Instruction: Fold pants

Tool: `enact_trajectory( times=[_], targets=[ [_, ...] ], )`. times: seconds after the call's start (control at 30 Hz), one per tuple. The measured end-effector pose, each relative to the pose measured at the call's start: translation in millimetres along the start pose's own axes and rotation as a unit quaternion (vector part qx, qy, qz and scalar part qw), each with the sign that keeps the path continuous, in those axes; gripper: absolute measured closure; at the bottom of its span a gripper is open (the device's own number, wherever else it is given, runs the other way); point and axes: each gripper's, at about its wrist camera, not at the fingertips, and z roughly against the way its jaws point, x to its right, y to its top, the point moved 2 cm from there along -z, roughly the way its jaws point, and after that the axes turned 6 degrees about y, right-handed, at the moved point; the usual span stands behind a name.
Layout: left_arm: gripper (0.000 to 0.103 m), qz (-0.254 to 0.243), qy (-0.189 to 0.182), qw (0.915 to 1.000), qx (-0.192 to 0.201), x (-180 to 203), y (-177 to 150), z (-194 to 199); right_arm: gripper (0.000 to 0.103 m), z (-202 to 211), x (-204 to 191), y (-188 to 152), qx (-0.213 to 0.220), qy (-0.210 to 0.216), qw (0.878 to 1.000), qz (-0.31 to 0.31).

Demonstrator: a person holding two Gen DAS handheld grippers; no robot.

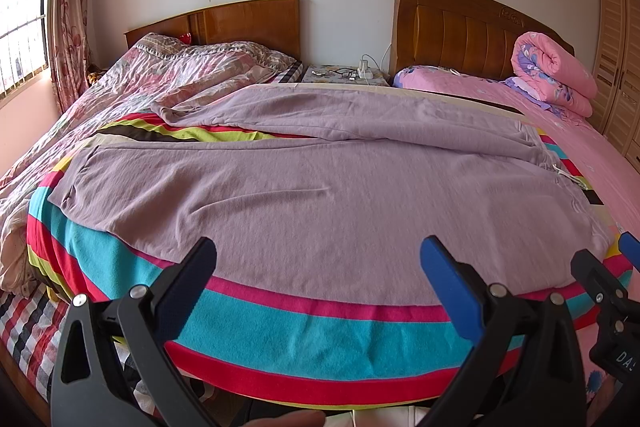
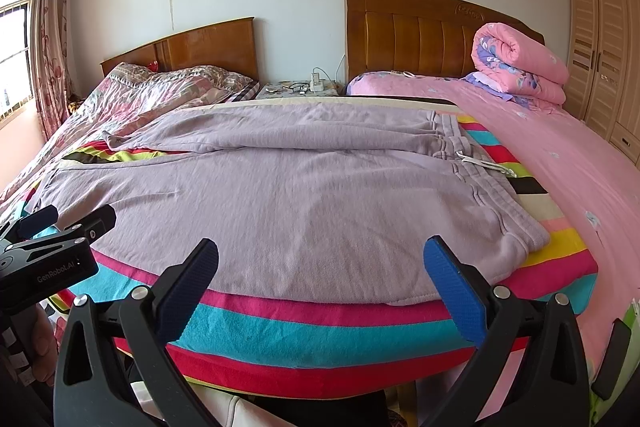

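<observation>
Looking along the left tongs (image 1: 318, 279), whose two blue-padded fingers stand wide apart and hold nothing, the left wrist view shows lilac sweatpants (image 1: 304, 183) spread flat on a striped blanket (image 1: 280, 331) laid over a bed. The near leg runs across the frame just beyond the fingertips; the far leg lies behind it, angling away toward the left so a wedge of blanket shows between them. The right tongs (image 1: 612, 259) peek in at the right edge, near the waistband end.

From the right wrist view, the right tongs (image 2: 320, 279) are likewise spread apart and empty, hovering at the near edge of the sweatpants (image 2: 280, 207). The ribbed waistband (image 2: 492, 195) with its white drawstring (image 2: 480, 163) lies to the right. The left tongs (image 2: 68, 223) show at the left edge, near the cuff end; how they stand is hard to tell from this side.

No fold appears made yet, so this looks like the approach before the first grasp. The next move likely calls for each tongs to pinch the near leg's edge, one by the waistband and one by the cuff, and carry it over onto the far leg.
</observation>
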Motion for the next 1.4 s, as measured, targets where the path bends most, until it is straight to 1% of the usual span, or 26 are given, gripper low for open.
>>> enact_trajectory(
  times=[0.23, 0.33, 0.4, 0.5, 0.53, 0.63, 0.7, 0.73, 0.77, 0.83, 0.87, 0.9, 0.93, 0.97, 1.0, 1.07, 1.1, 1.17, 1.23, 1.27, 1.33, 1.4],
  targets=[
    [0.001, -0.012, -0.006, 0.9999, 0.0, 2.1, 0.8, 0.6, 0.004, 0.4, 1.3, 0.7, 0.002, -0.001, 1.0, 0.001],
    [0.001, -0.023, -0.02, 0.9995, -0.007, 4.6, 2.2, -4.0, 0.004, -2.9, 7.5, 5.4, 0.0, 0.006, 1.0, -0.002],
    [0.001, -0.03, -0.034, 0.9989, -0.011, 5.5, 6.7, -8.5, 0.004, -8.5, 13.2, 9.9, -0.005, 0.017, 1.0, -0.002],
    [0.001, -0.052, -0.043, 0.9975, -0.019, 6.7, 22.1, -19.4, 0.004, -25.0, 21.8, 20.2, -0.02, 0.052, 0.998, 0.008],
    [0.001, -0.063, -0.04, 0.997, -0.022, 7.5, 28.6, -24.1, 0.004, -33.3, 24.3, 24.5, -0.029, 0.064, 0.997, 0.016],
    [0.001, -0.094, -0.018, 0.9951, -0.026, 9.8, 56.4, -42.0, 0.004, -65.5, 38.3, 48.4, -0.068, 0.073, 0.994, 0.034],
    [0.001, -0.099, -0.01, 0.9943, -0.038, 7.0, 80.9, -60.4, 0.004, -84.8, 52.0, 73.5, -0.082, 0.08, 0.993, 0.042],
    [0.001, -0.095, -0.011, 0.994, -0.051, 4.3, 93.1, -72.4, 0.004, -94.0, 58.9, 87.7, -0.084, 0.077, 0.992, 0.045],
    [0.001, -0.091, -0.021, 0.993, -0.072, 2.5, 105.1, -86.4, 0.004, -104.3, 66.6, 102.5, -0.086, 0.077, 0.992, 0.049],
    [0.001, -0.076, -0.066, 0.9866, -0.129, 0.0, 125.1, -119.7, 0.004, -127.9, 80.8, 133.1, -0.085, 0.088, 0.991, 0.058],
    [0.001, -0.055, -0.089, 0.9826, -0.154, -1.8, 133.4, -136.7, 0.004, -142.9, 88.2, 147.5, -0.085, 0.094, 0.99, 0.06],
    [0.001, -0.029, -0.113, 0.9769, -0.18, -3.8, 141.6, -155.0, 0.004, -161.8, 94.0, 160.5, -0.092, 0.105, 0.988, 0.061],
    [0.001, 0.0, -0.135, 0.9699, -0.203, -5.3, 149.8, -173.3, 0.004, -183.0, 98.7, 171.6, -0.104, 0.124, 0.985, 0.061],
    [0.001, 0.027, -0.149, 0.9646, -0.216, -5.9, 157.4, -191.2, 0.004, -206.0, 103.4, 181.7, -0.115, 0.143, 0.981, 0.061],
    [0.001, 0.052, -0.149, 0.9631, -0.218, -6.1, 164.8, -207.3, 0.004, -231.2, 106.4, 192.4, -0.124, 0.153, 0.978, 0.067],
    [0.001, 0.092, -0.136, 0.9646, -0.206, -3.8, 179.5, -235.4, 0.004, -278.9, 108.4, 208.1, -0.143, 0.165, 0.972, 0.086],
    [0.001, 0.108, -0.139, 0.963, -0.204, -1.4, 185.9, -250.0, 0.004, -300.4, 106.7, 215.3, -0.152, 0.173, 0.968, 0.096],
    [0.001, 0.133, -0.143, 0.9552, -0.222, 3.3, 197.6, -281.5, 0.004, -340.2, 98.4, 227.6, -0.17, 0.181, 0.96, 0.13],
    [0.001, 0.144, -0.146, 0.9498, -0.236, 10.4, 206.6, -308.7, 0.012, -373.7, 89.5, 237.6, -0.182, 0.19, 0.951, 0.162],
    [0.001, 0.145, -0.144, 0.948, -0.244, 14.9, 209.5, -320.0, 0.021, -387.9, 85.6, 242.2, -0.186, 0.199, 0.947, 0.17],
    [0.002, 0.144, -0.146, 0.9459, -0.251, 22.4, 214.7, -337.7, 0.022, -412.0, 77.0, 247.2, -0.2, 0.222, 0.939, 0.172],
    [0.003, 0.133, -0.141, 0.9479, -0.253, 29.6, 218.7, -351.3, 0.025, -429.3, 66.6, 247.3, -0.208, 0.243, 0.929, 0.186]
  ],
)
